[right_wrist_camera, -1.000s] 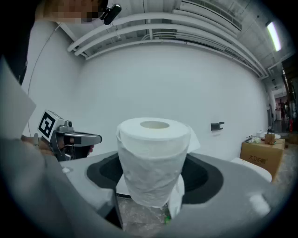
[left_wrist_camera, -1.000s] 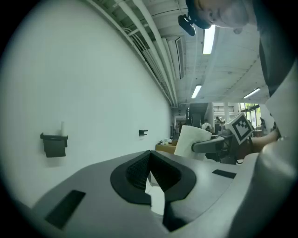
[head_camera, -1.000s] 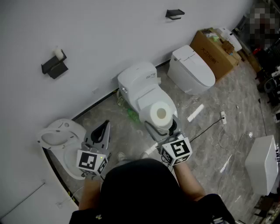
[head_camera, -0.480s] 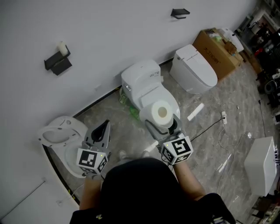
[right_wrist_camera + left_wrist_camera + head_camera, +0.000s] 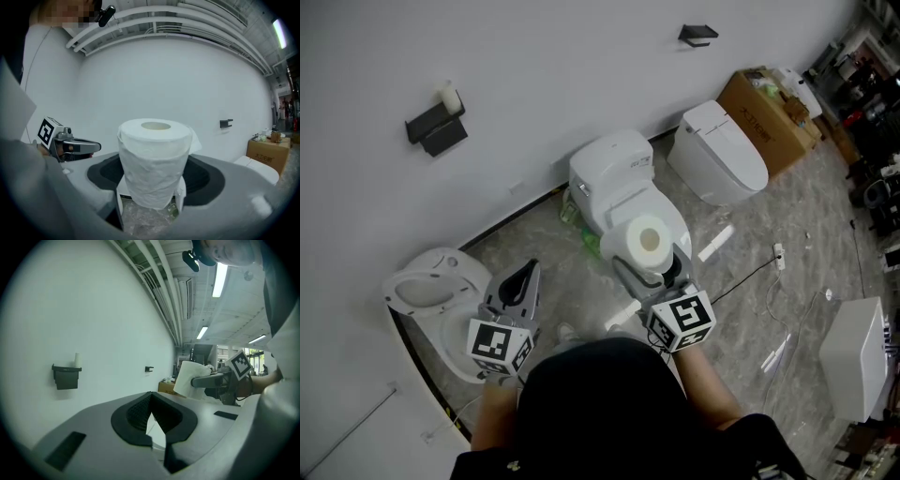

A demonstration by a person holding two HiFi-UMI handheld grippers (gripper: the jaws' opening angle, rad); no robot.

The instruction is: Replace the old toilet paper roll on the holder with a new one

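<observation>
Paper fills the right tongs [image 5: 153, 185]: the new toilet paper roll [image 5: 153, 159] stands upright between their jaws, hollow core facing up, with the pads pressed against its sides and a loose flap of tissue sticking out at its upper right. In the head view that roll is carried in the air above the closed lid of a white toilet [image 5: 619, 183], well apart from the wall [image 5: 534, 66]. The left tongs [image 5: 151, 395] are clenched on nothing, their dark pads meeting at the tip. They point toward the wall beside the right pair, and each pair shows at the edge of the other's gripper view. The holder [image 5: 436, 131] is a dark bracket fixed to the wall, up and to the left of both pairs of tongs and far from the new roll. The old roll [image 5: 447, 96] stands upright on top of the holder as a thin pale stub. A second dark bracket [image 5: 698, 35] is mounted further right along the same wall. On the marbled floor [image 5: 750, 244] a second white toilet [image 5: 722, 150] sits to the right of the first, with a cardboard box [image 5: 764, 108] just beyond it. An open white bowl [image 5: 427, 291] lies at the left, close under the left tongs. A thin cable [image 5: 750, 274] trails across the floor to the right, and a white boxy unit [image 5: 853, 356] stands at the right edge.
</observation>
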